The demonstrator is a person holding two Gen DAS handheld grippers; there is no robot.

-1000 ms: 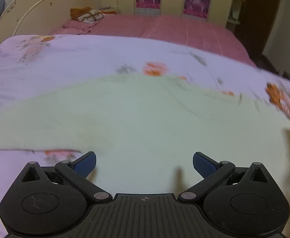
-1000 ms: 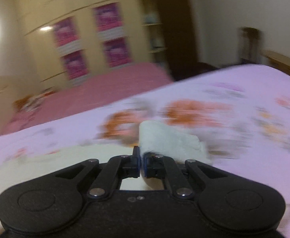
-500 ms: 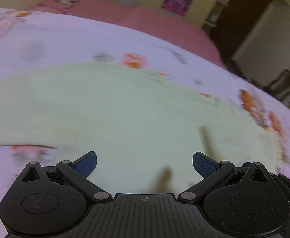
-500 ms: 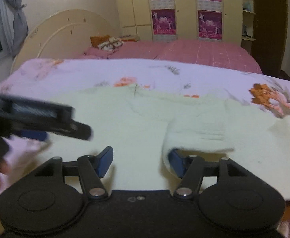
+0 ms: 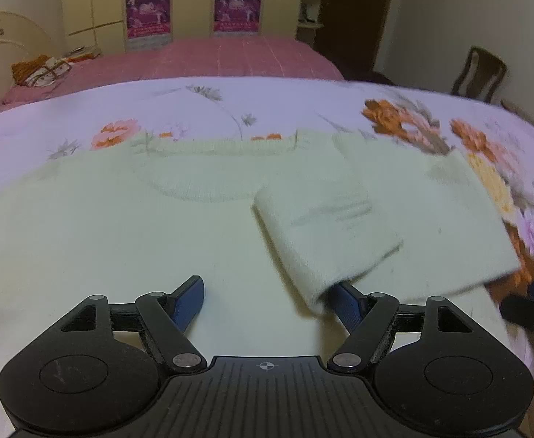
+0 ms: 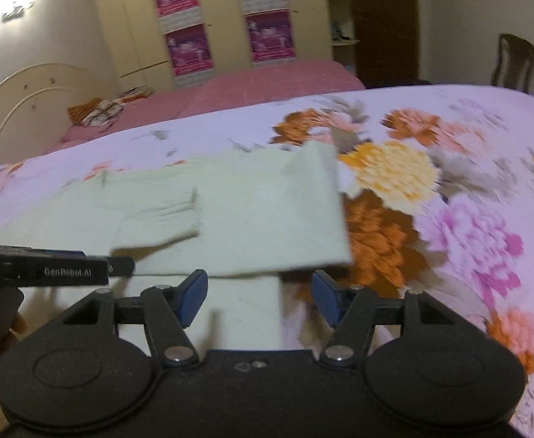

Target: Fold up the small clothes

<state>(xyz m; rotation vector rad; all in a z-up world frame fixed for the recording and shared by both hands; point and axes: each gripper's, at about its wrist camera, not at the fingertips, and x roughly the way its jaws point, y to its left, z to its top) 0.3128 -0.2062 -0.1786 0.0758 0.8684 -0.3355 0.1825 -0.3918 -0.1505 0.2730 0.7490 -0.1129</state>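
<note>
A pale cream knitted sweater (image 5: 121,226) (image 6: 259,211) lies flat on the floral bedsheet (image 5: 84,109). One sleeve (image 5: 325,226) (image 6: 157,215) is folded across its body. My left gripper (image 5: 267,303) hovers low over the body. Its jaws are closing, and the sleeve's cuff end drapes over the right fingertip (image 5: 345,304) without being pinched. My right gripper (image 6: 259,294) stands open at the sweater's folded side edge, with cloth lying between its fingers but not clamped. Each gripper shows in the other's view: the right gripper (image 5: 530,310), the left gripper (image 6: 48,270).
Behind the floral sheet (image 6: 468,226) stands a second bed with a pink cover (image 5: 212,58) and some bundled items (image 5: 40,69) near a curved headboard (image 6: 29,102). A wooden chair (image 5: 479,73) stands at the far right. Wardrobes line the back wall.
My right gripper opened and let go of the sleeve, which now lies folded over the sweater's body. My left gripper swung right toward the cuff and its jaws narrowed.
</note>
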